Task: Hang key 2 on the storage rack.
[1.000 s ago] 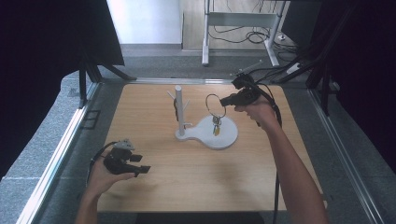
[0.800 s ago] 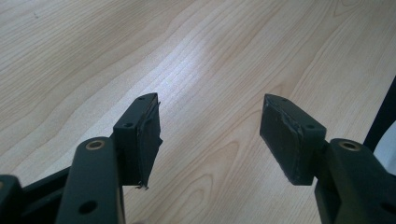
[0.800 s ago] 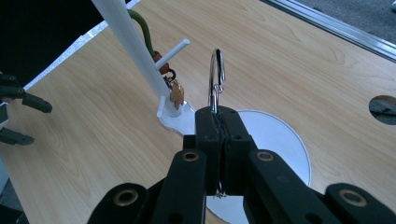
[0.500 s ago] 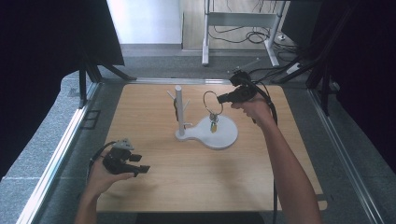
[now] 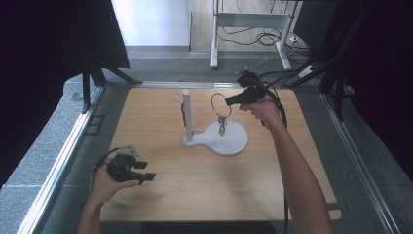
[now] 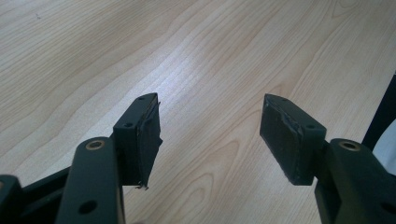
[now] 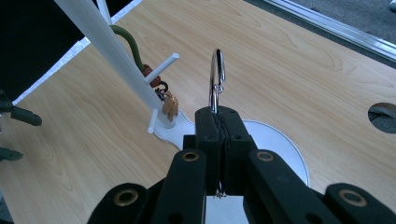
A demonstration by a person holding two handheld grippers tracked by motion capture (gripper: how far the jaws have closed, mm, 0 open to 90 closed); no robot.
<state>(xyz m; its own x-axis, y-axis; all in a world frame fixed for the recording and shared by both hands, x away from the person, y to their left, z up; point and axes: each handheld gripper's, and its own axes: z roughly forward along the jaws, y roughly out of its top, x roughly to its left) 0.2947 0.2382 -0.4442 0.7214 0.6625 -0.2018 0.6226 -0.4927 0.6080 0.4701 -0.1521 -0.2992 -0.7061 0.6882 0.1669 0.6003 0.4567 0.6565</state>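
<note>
The key ring point(image 5: 220, 101) hangs in the air above the white base plate point(image 5: 234, 144) of the peg stand point(image 5: 186, 114), to the right of the post. A small bunch of keys point(image 5: 221, 126) dangles from the bottom of the ring, just over the base plate. The right gripper point(image 5: 233, 101) holds the ring at its right edge; in the right gripper view its fingers point(image 7: 209, 135) are pressed together on the metal ring point(image 7: 217, 77), which stands upright between them. A green cord with an orange charm point(image 7: 169, 105) hangs on a peg of the stand. The left gripper point(image 5: 146, 171) rests low over the near left part of the desk point(image 5: 195, 190), well apart from the stand. Its fingers point(image 6: 142, 135) stand apart with only bare wood between them.
</note>
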